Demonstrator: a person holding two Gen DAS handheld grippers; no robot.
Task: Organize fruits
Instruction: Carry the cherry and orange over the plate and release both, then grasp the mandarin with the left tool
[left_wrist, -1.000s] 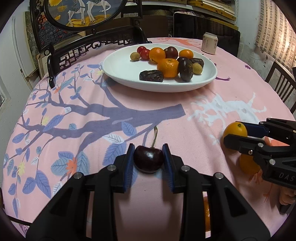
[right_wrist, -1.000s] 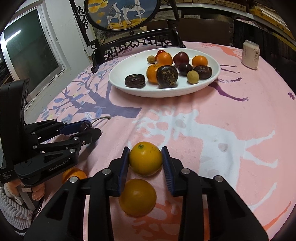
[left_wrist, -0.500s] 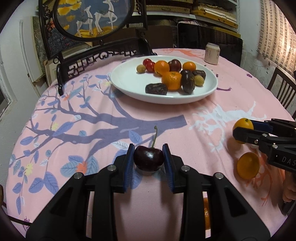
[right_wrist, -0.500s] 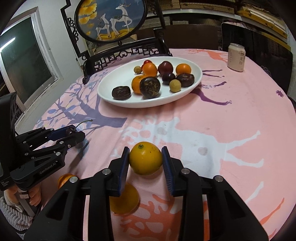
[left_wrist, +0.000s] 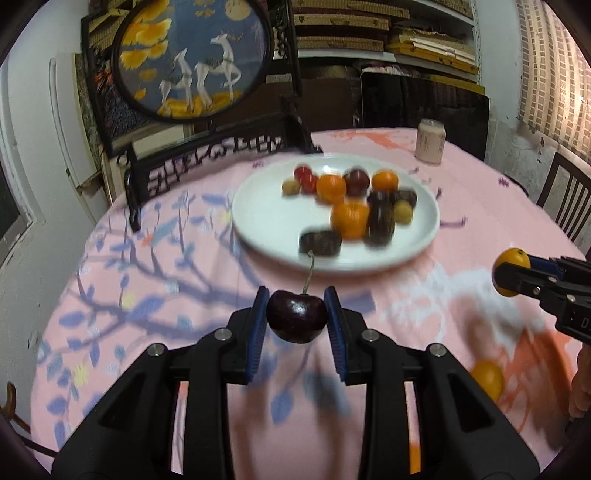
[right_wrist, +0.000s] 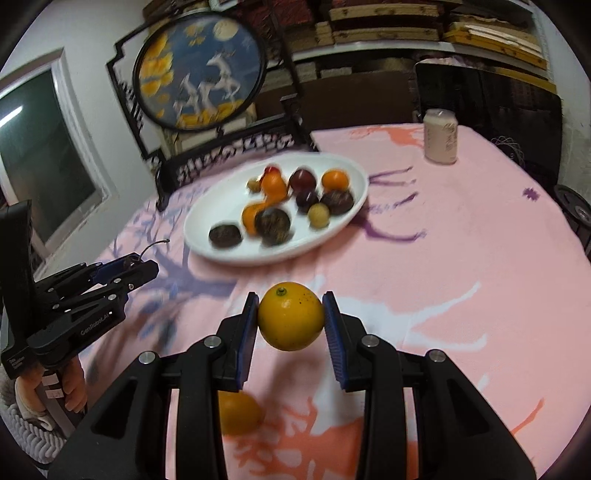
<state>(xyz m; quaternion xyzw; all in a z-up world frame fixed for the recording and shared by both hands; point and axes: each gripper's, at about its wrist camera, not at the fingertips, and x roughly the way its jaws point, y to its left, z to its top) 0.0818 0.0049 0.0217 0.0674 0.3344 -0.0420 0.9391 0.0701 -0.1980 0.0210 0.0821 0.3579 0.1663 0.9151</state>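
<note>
My left gripper (left_wrist: 297, 319) is shut on a dark cherry (left_wrist: 296, 320) with a long stem and holds it above the pink tablecloth. My right gripper (right_wrist: 290, 321) is shut on a yellow-orange citrus fruit (right_wrist: 290, 320), also raised; it shows at the right of the left wrist view (left_wrist: 511, 271). A white oval plate (left_wrist: 266, 218) with several oranges, dark fruits and small cherries sits further back on the table, also in the right wrist view (right_wrist: 332, 229). Another orange (right_wrist: 238, 411) lies on the cloth below my right gripper; it also shows in the left wrist view (left_wrist: 485, 376).
A pale drink can (left_wrist: 430, 141) stands behind the plate at the right. A dark carved chair back (left_wrist: 207, 158) and a round painted screen (left_wrist: 192, 59) stand behind the table's far left edge. A wooden chair (left_wrist: 565, 199) is at the right.
Both grippers have lifted their fruit off the cloth and moved up and forward toward the plate. The loose orange stays on the table below.
</note>
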